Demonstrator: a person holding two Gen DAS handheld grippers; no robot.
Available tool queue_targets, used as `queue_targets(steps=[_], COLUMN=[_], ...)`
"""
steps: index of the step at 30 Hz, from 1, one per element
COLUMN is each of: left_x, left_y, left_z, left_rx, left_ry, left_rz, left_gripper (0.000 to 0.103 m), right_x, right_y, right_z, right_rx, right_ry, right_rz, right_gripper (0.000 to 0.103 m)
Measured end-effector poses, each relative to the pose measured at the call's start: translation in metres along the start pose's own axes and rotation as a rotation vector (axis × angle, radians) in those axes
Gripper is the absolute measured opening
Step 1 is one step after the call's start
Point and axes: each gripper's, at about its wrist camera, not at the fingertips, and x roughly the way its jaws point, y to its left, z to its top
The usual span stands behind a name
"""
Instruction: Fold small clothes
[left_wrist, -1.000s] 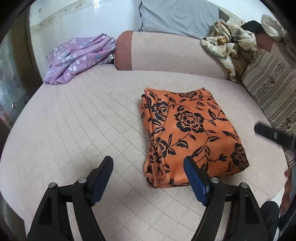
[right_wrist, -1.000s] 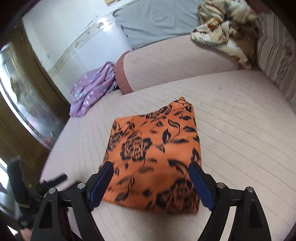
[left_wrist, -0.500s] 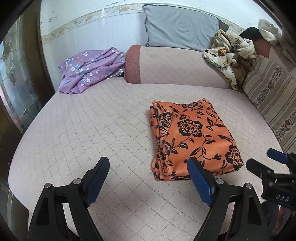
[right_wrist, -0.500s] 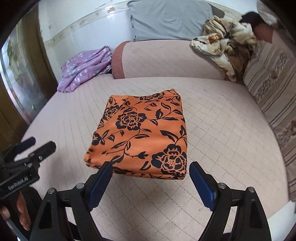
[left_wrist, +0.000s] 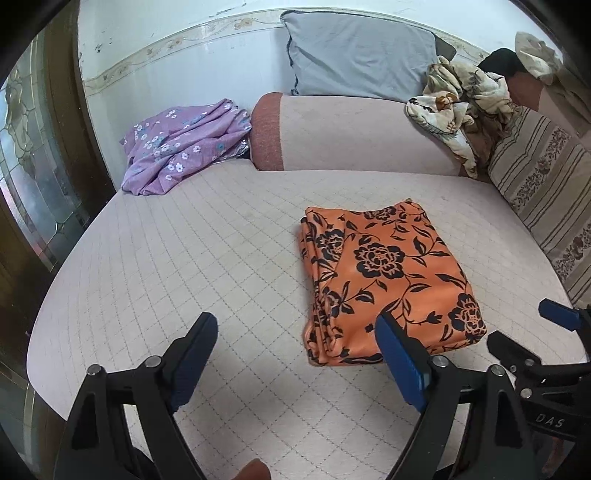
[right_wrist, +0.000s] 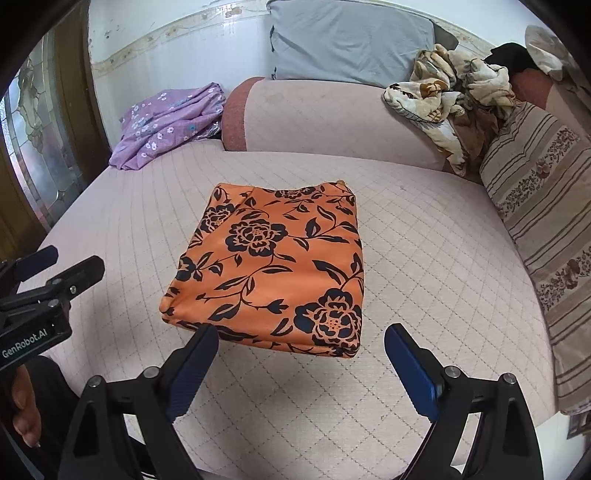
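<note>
The left tongs (left_wrist: 295, 354) are held above the near edge of the sofa seat (left_wrist: 184, 266), angled downward, with the jaws wide apart and opening; nothing is between them. The blue ribbed pads (left_wrist: 400, 365) are carried on black plastic fingers. The right tongs (right_wrist: 301, 363) are posed likewise, tilted down toward the near edge of the cloth, their jaws also wide and opening, with nothing gripped. Each pair is seen at the margin of the other's view.

The folded orange cloth (right_wrist: 273, 266) is laid flat on the seat, just ahead of the right tongs and ahead and to the right of the left ones, touched by neither. A rough rectangle is formed, its long axis running away from the tongs toward the backrest (right_wrist: 332, 118). In the left wrist view the stacked layered edges are shown on its left side. The fabric is thin and smooth, printed with black roses and leaves.

The seat is covered in pale pink quilted fabric stitched in diamonds. A crumpled lilac flowered garment (left_wrist: 181, 144) is left at the far left corner, a grey pillow (left_wrist: 358, 55) is propped behind the backrest, a rumpled cream leaf-print blanket (left_wrist: 458, 110) is heaped at the right, and a striped cushion (right_wrist: 539, 206) is leaned along the right side.
</note>
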Motion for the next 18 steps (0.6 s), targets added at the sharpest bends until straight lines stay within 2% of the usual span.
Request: queue_targets(steps=[1,6,12,18], left_x=[0.000,-0.001,0.002,0.014], left_y=[-0.001,-0.006,-0.013,-0.013], left_z=[0.001,0.005,0.008,0.013], left_rx=[-0.001,0.008,0.022,0.001], left_ry=[-0.003,-0.015,-0.030,0.004], left_rz=[0.011,-0.003,0.034,0.003], left_gripper=[0.096,0.096,0.096,0.096], right_x=[0.001,0.005,0.010,0.014], right_y=[0.000,-0.001,-0.001,-0.003], right_z=[0.000,0.002,0.002,0.005], right_rx=[0.000,-0.003,-0.002,0.001], right_ry=[0.002,0.004,0.013,0.014], right_rz=[0.002,0.006,0.008,0.003], right_gripper=[0.093,0.093,0.093,0.093])
